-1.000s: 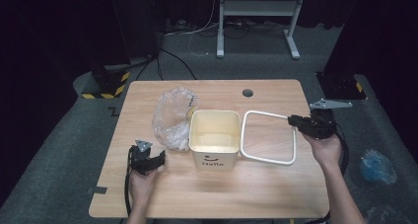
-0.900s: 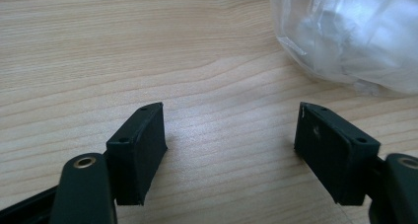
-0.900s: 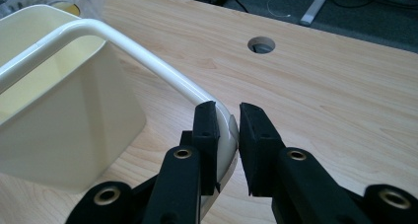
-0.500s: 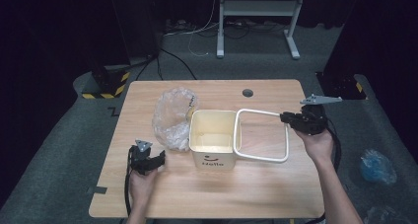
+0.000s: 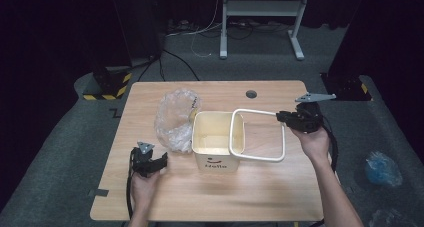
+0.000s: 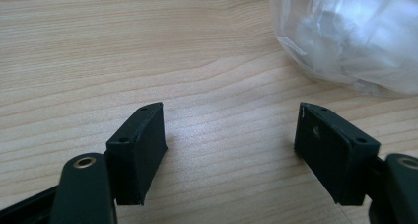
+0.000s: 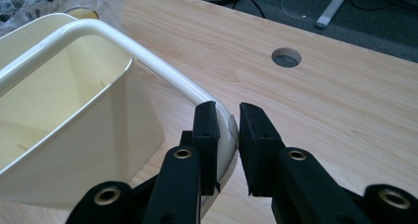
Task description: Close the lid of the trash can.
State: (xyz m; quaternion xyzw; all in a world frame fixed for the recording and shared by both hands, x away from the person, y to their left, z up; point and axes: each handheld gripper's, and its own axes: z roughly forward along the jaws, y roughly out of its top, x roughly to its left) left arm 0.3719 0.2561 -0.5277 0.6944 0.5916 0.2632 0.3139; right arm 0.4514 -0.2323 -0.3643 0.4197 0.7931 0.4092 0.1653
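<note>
Now the right tongs, pinching the white frame, have carried it over the bin; left tongs rest spread.

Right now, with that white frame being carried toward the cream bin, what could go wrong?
The right tongs pinch the white frame by one corner only, so it could swing or slip out. Its far edge already overlaps the bin rim; a snag there might tip or shove the bin. The clear plastic bag lies against the bin and could get caught beneath the frame. The left tongs stand open, steadying nothing.
</note>
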